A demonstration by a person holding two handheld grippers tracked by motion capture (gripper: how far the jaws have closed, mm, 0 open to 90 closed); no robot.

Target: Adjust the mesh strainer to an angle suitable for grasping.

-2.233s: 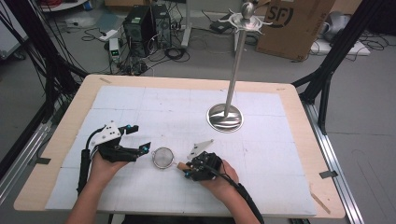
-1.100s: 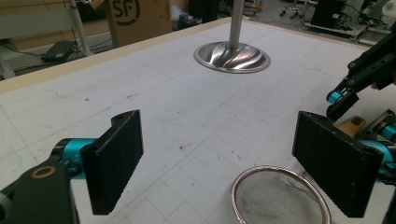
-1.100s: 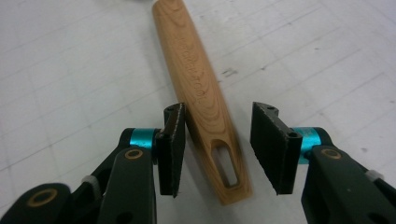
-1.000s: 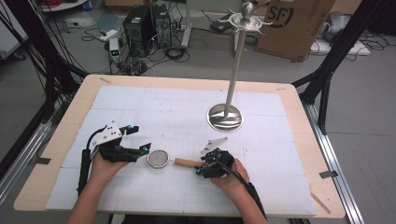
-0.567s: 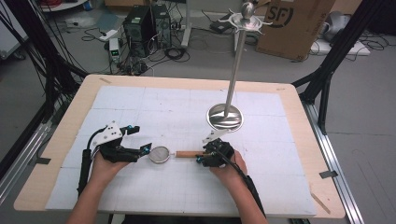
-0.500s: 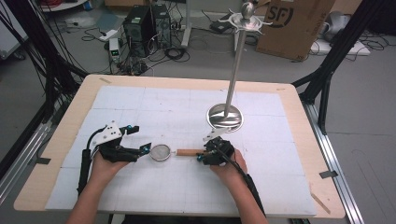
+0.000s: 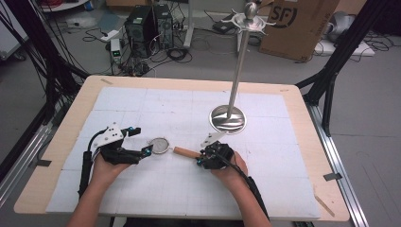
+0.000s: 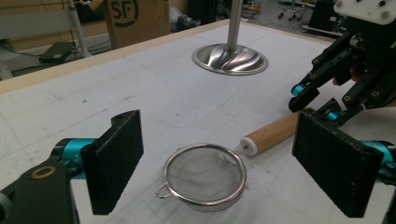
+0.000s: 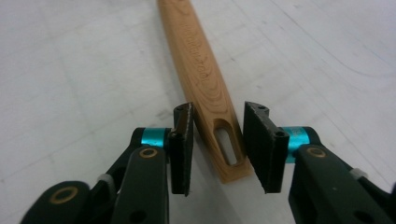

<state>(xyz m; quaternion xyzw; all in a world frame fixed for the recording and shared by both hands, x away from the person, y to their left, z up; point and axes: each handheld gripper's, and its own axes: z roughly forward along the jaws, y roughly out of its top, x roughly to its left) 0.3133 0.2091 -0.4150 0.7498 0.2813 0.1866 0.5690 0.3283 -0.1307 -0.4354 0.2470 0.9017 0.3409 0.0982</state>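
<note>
A small metal mesh strainer (image 7: 160, 144) with a wooden handle (image 7: 187, 152) lies on the white mat. My left gripper (image 7: 140, 141) rests at the strainer's left with its jaws wide open. In the left gripper view the bowl (image 8: 204, 173) sits between the two pads (image 8: 116, 163), untouched. My right gripper (image 7: 201, 158) is at the handle's free end. In the right gripper view its jaws (image 9: 217, 147) straddle the slotted end of the handle (image 9: 205, 79). They have just been closing, and a thin gap still shows beside the wood.
A steel stand with a round base (image 7: 228, 118) and a tall pole (image 7: 239, 61) rises behind the right gripper. Its base (image 8: 230, 59) shows in the left gripper view beyond the strainer. The wooden table edge (image 7: 61, 142) frames the mat.
The right gripper has shifted a little away from the person to the handle's end, and its jaws have narrowed around it. The left gripper has stayed put.
</note>
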